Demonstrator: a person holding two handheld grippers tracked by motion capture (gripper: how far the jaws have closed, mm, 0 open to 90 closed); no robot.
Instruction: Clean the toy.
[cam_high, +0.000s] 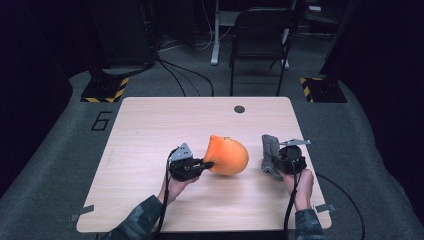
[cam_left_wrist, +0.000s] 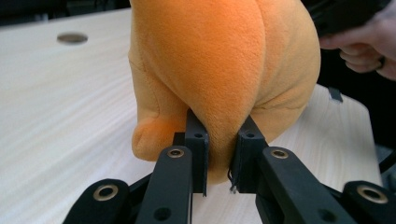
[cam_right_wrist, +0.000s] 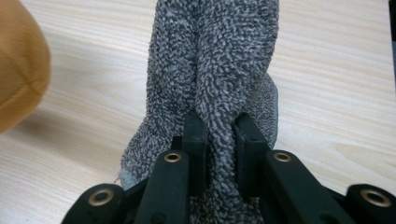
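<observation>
Pale wood worktop (cam_high: 150, 125), far half bare apart from one dark round hole (cam_high: 239, 109) near the far edge; left side and near edge also free, so plenty of room there. Things sit right of centre, toward the near edge. One orange plush toy (cam_high: 227, 155) about mid-worktop, one grey fuzzy cloth (cam_high: 270, 155) just right of it, close to the right edge; small gap between them. Left hand-held gripper (cam_high: 206, 164) is clamped on a fold of the plush's lower side; its jaws pinch the fabric tightly in the left gripper view (cam_left_wrist: 219, 158). Toy looks lifted slightly off the worktop, hard to be sure. Right hand-held gripper (cam_high: 280, 159) is closed on a bunched ridge of the cloth, seen in the right gripper view (cam_right_wrist: 219, 140). Two hand-held grippers, two soft things. One black chair (cam_high: 260, 40) stands on the floor beyond the far edge.
</observation>
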